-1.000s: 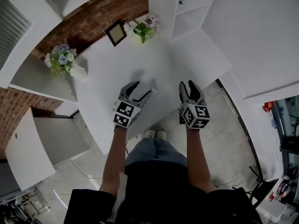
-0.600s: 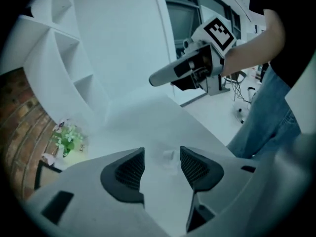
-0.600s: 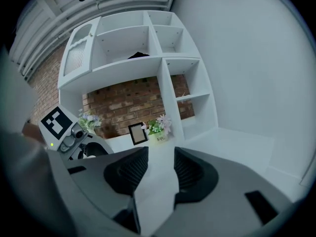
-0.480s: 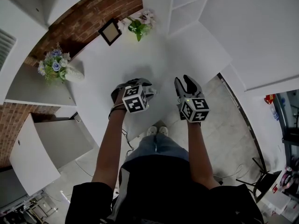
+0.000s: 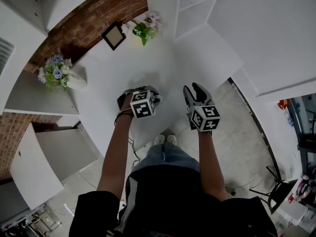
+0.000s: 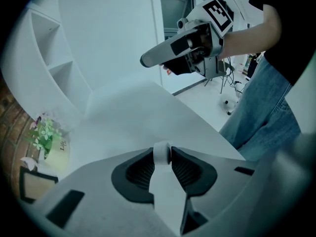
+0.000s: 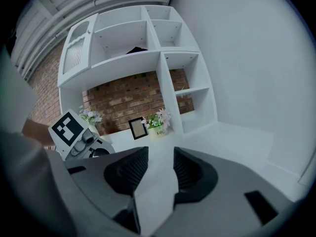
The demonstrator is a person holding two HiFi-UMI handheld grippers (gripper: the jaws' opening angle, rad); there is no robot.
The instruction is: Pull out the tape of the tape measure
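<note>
A small white tape measure [image 6: 161,153] sits pinched between the dark pads of my left gripper [image 6: 162,163], which is shut on it just above the white table [image 5: 111,78]. In the head view the left gripper [image 5: 156,98] points right near the table's front edge, and the tape measure is barely visible at its tips. My right gripper [image 5: 193,90] hovers a short way to the right, apart from the left one. Its jaws stand open in the right gripper view [image 7: 161,168] with nothing between them. No tape is visibly drawn out.
A picture frame [image 5: 112,34] and a potted plant [image 5: 143,27] stand at the table's back by the brick wall. A flower vase [image 5: 58,74] is at the left end. White shelving [image 5: 195,1] rises at the back right. The floor lies beyond the table's near edge.
My left gripper has rolled over so its cube faces up, and its jaws have shut on the white tape measure. The right gripper has hardly moved and stays open.
</note>
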